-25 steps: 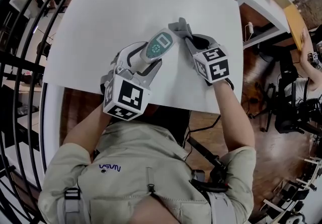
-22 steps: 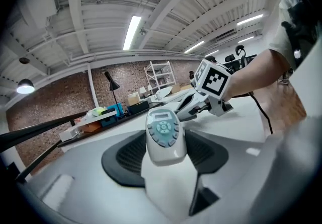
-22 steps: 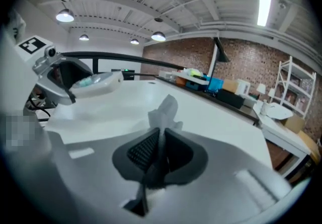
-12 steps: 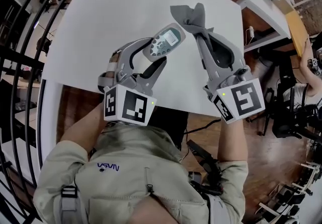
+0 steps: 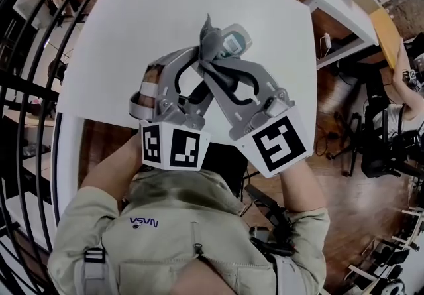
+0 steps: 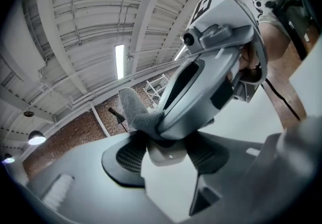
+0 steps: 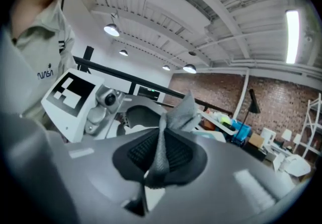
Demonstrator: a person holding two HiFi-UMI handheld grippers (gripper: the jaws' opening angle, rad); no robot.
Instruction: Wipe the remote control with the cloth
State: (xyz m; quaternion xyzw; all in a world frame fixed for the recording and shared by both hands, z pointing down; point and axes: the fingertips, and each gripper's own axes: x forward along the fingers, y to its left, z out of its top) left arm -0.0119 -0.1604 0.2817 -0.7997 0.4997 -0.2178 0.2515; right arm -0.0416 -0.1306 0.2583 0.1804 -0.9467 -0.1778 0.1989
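NASA lettering (image 7: 46,74) on beige shirt (image 7: 44,42)

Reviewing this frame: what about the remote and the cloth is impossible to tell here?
- The remote keypad: in the head view it is covered by the cloth and the right gripper; only its screen end shows.
- Whether cloth and remote touch: in the left gripper view, the right gripper's body blocks it.
- The remote in the right gripper view: not distinguishable behind the pinched cloth and the jaws.
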